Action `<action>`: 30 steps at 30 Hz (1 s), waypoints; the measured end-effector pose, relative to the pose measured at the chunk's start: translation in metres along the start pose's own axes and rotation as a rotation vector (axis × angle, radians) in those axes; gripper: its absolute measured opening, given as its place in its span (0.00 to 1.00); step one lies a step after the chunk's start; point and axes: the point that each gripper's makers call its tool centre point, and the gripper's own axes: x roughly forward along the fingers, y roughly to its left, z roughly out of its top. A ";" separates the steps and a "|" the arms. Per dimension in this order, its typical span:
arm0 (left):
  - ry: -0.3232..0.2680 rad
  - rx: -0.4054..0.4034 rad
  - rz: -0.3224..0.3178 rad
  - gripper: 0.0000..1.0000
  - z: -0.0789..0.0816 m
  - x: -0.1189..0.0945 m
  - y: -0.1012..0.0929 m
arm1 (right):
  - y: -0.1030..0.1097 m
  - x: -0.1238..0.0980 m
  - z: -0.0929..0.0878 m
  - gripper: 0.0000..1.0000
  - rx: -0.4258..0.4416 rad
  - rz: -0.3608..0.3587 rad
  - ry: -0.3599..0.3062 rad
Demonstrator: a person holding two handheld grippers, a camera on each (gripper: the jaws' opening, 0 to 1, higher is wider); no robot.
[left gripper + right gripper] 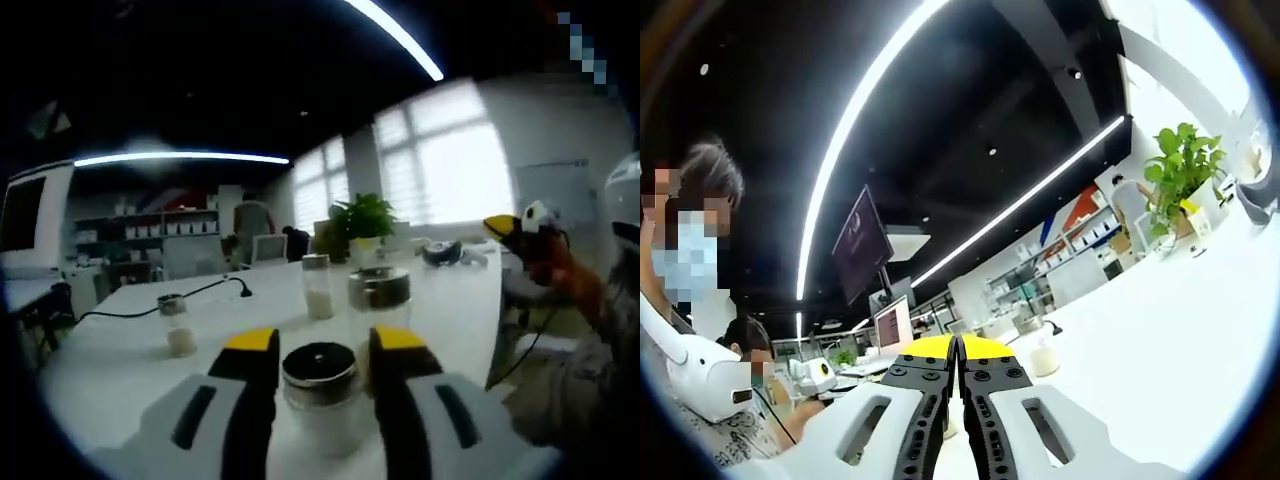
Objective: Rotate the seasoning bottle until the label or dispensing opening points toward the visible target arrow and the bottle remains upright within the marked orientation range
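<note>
In the left gripper view a glass seasoning bottle with a dark-topped metal cap stands upright on the white table. My left gripper has its yellow-tipped jaws on either side of the cap, close to it with slim gaps. Three more shakers stand beyond: one at the left, one at the centre, and a bigger one just behind the right jaw. In the right gripper view my right gripper is shut with nothing in it, tilted up above the table.
A black cable runs over the left of the table. A potted plant stands at the far end. A colourful toy bird sits at the right edge. A person sits at the left, near monitors.
</note>
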 end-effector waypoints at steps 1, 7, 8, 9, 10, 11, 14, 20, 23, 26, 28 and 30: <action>0.006 0.016 0.000 0.37 -0.001 0.001 -0.001 | 0.000 0.000 0.000 0.00 -0.001 -0.003 0.001; 0.026 0.059 0.027 0.33 -0.004 0.000 0.001 | -0.001 -0.001 0.002 0.00 0.005 -0.003 -0.007; 0.027 0.062 0.028 0.33 -0.004 0.000 0.001 | -0.002 -0.001 0.001 0.00 0.004 -0.005 -0.006; 0.026 0.057 0.028 0.33 -0.005 0.000 0.001 | -0.002 -0.001 0.001 0.00 0.006 -0.008 -0.004; 0.025 0.053 0.026 0.33 -0.005 0.000 0.001 | -0.003 -0.001 0.000 0.00 0.007 -0.010 -0.003; 0.025 0.050 0.024 0.33 -0.005 0.000 0.001 | -0.003 -0.001 0.000 0.00 0.009 -0.010 -0.002; 0.025 0.050 0.020 0.33 -0.005 0.000 0.001 | -0.002 -0.001 0.000 0.00 0.008 -0.009 -0.002; 0.020 0.044 -0.019 0.33 -0.006 0.001 0.002 | -0.001 0.000 -0.001 0.00 0.011 -0.007 -0.001; 0.014 0.028 -0.071 0.33 -0.006 0.003 0.001 | -0.001 -0.001 -0.002 0.00 0.013 -0.007 0.000; 0.016 0.032 -0.111 0.33 -0.006 0.004 0.002 | -0.001 0.000 -0.002 0.00 0.013 -0.006 0.000; 0.023 0.044 -0.132 0.33 -0.006 0.005 0.001 | -0.001 -0.001 -0.002 0.00 0.015 -0.006 0.000; 0.027 0.047 -0.159 0.33 -0.006 0.006 0.001 | -0.001 0.000 -0.002 0.00 0.015 -0.005 0.001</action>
